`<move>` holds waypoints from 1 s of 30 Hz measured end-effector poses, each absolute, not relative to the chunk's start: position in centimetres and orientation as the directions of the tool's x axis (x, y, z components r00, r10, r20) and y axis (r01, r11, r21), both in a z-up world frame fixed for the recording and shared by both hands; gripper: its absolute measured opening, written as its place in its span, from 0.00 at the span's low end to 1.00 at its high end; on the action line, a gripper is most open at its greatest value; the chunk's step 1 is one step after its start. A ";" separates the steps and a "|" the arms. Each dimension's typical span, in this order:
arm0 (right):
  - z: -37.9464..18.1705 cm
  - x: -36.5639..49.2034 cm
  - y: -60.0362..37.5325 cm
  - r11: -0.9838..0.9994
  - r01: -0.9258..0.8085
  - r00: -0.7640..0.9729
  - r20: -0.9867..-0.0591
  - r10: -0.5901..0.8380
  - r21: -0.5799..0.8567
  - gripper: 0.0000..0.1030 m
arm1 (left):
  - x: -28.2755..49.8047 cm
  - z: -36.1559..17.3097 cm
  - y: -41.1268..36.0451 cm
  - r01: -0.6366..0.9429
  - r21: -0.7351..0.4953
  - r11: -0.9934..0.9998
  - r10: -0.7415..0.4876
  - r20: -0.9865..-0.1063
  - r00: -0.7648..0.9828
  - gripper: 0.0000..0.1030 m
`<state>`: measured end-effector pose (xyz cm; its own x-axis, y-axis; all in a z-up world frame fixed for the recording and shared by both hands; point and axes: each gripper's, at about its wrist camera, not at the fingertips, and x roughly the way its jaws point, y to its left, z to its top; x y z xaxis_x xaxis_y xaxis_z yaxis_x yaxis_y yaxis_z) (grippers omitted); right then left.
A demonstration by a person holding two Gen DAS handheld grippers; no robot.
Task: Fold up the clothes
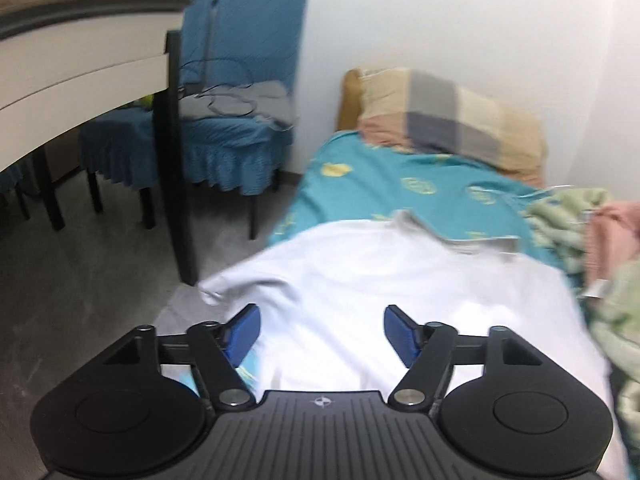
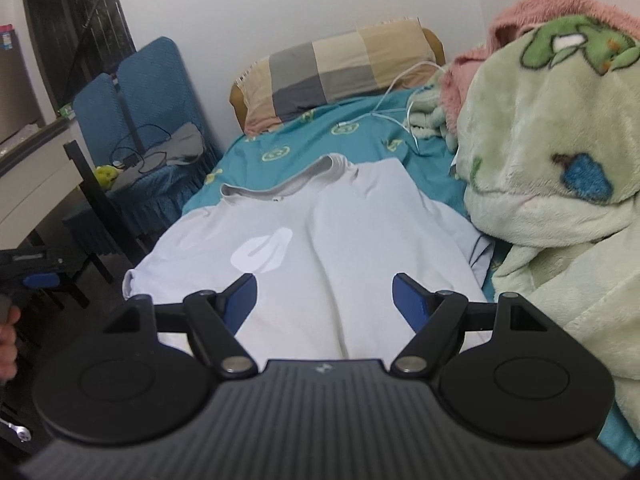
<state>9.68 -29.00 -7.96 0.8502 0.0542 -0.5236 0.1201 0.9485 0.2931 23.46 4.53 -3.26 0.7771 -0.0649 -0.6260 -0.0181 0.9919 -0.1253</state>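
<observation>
A pale white T-shirt (image 2: 320,232) lies spread flat on the teal bed sheet (image 2: 304,136), front up, with its grey collar (image 2: 280,188) toward the pillow and a white logo (image 2: 260,250) on the chest. My right gripper (image 2: 324,292) hovers open over the shirt's lower middle, nothing between its blue pads. In the blurred left wrist view the shirt (image 1: 360,280) fills the foreground, its left sleeve hanging off the bed edge. My left gripper (image 1: 322,320) is open above that left side and holds nothing. It also shows at the far left as the left gripper (image 2: 38,280), held by a hand (image 2: 8,332).
A checked pillow (image 2: 340,68) lies at the bed head. A bulky green blanket (image 2: 552,200) and a pink one (image 2: 520,20) pile along the right side. A white cable (image 2: 396,120) trails on the sheet. Blue-covered chairs (image 1: 240,80) and a white table (image 1: 80,60) stand left of the bed.
</observation>
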 end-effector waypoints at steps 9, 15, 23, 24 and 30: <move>-6.6 6.1 -28.9 0.954 0.106 0.872 -0.487 0.047 0.281 0.74 | 12.8 -2.5 -4.0 0.121 -0.122 0.985 -0.170 -0.600 0.782 0.82; -6.2 4.9 -29.9 0.941 0.144 0.878 -0.478 0.021 0.307 0.74 | 9.3 -4.4 -4.9 0.184 -0.092 0.979 -0.204 -0.554 0.807 0.98; -7.4 6.5 -32.2 0.873 0.186 0.864 -0.498 0.072 0.450 0.80 | 9.2 -6.5 -3.4 0.196 -0.092 0.976 -0.214 -0.537 0.816 1.00; -7.6 6.9 -32.9 0.849 0.201 0.864 -0.496 0.081 0.488 0.80 | 9.4 -6.7 -3.1 0.187 -0.107 0.976 -0.215 -0.543 0.811 1.00; -10.3 11.9 -37.5 0.650 0.343 0.844 -0.527 0.105 0.678 0.80 | 11.1 -8.0 -1.7 0.133 -0.181 0.974 -0.216 -0.579 0.787 1.00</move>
